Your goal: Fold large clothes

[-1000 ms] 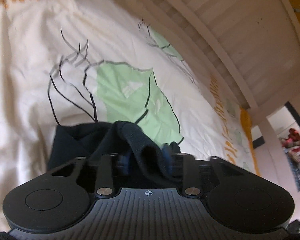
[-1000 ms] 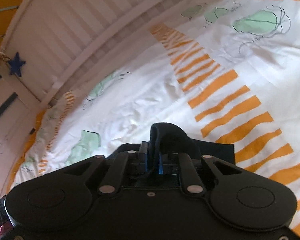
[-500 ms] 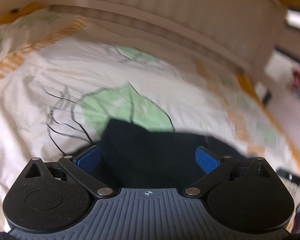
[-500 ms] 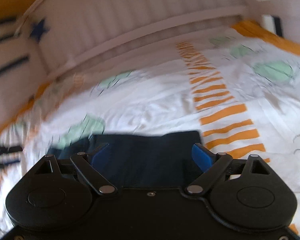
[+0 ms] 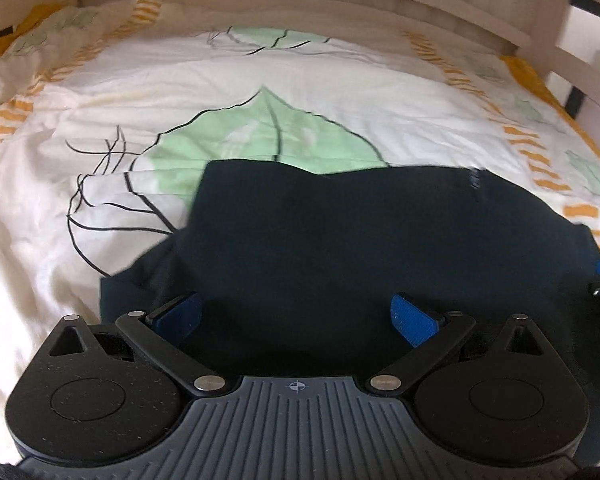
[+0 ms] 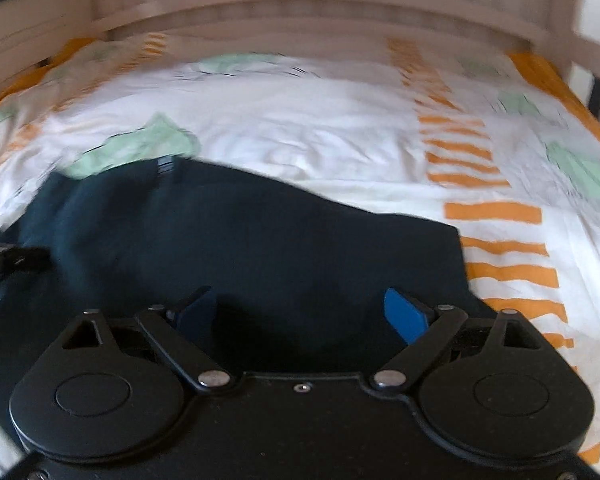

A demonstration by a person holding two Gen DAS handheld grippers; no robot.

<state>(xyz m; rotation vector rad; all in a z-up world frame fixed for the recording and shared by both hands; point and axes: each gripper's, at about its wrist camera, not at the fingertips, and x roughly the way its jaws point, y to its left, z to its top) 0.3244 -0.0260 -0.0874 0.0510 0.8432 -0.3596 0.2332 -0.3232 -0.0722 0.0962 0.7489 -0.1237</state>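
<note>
Both claws gape over the dark garment, the left claw fully wide, the right claw opening, nothing pinched. Garment fills each frame's lower centre on the bedspread. Soft, limp, light: pinch it at corners.

One dark navy garment is lying on the bed, over one white duvet cover printed with green leaves and orange stripes. Two claws are showing beside the garment: one left claw and one right claw, each carrying two blue pads, making four pads in all. One pale slatted bed frame is standing beyond the garment.
</note>
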